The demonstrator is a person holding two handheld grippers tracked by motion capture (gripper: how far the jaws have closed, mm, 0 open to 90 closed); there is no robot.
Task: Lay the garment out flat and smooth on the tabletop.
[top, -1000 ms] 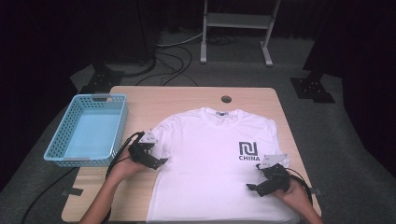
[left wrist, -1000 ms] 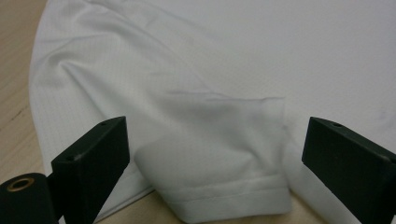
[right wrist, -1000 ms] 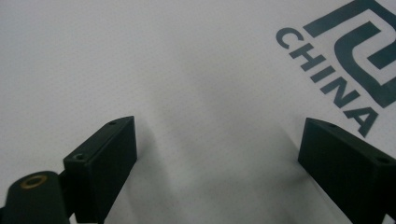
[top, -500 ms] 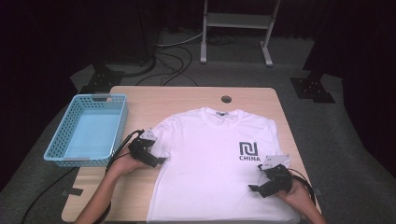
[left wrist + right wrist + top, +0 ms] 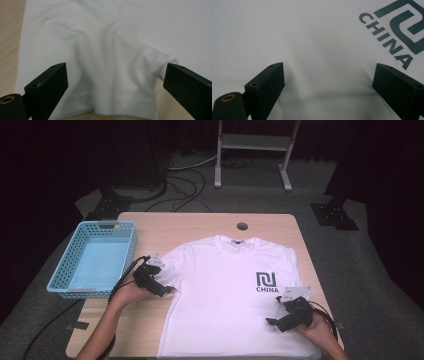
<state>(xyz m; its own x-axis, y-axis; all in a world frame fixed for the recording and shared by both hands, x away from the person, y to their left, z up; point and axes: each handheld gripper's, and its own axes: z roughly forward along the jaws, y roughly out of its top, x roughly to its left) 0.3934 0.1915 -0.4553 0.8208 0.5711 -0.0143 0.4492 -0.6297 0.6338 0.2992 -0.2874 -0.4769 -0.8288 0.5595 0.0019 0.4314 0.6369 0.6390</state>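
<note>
While both grippers' jaws gape, left gripper [image 5: 167,290] at the sleeve [image 5: 120,82], right gripper [image 5: 272,322] over the shirt [image 5: 225,295], a shallow bite could slip off.

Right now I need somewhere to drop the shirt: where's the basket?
High view: the blue basket sits at the table's left edge, beside the left tool.

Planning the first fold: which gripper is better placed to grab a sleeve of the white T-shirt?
Left: the left gripper has open jaws straddling the white T-shirt's sleeve hem; the right gripper hovers over the body.
</note>
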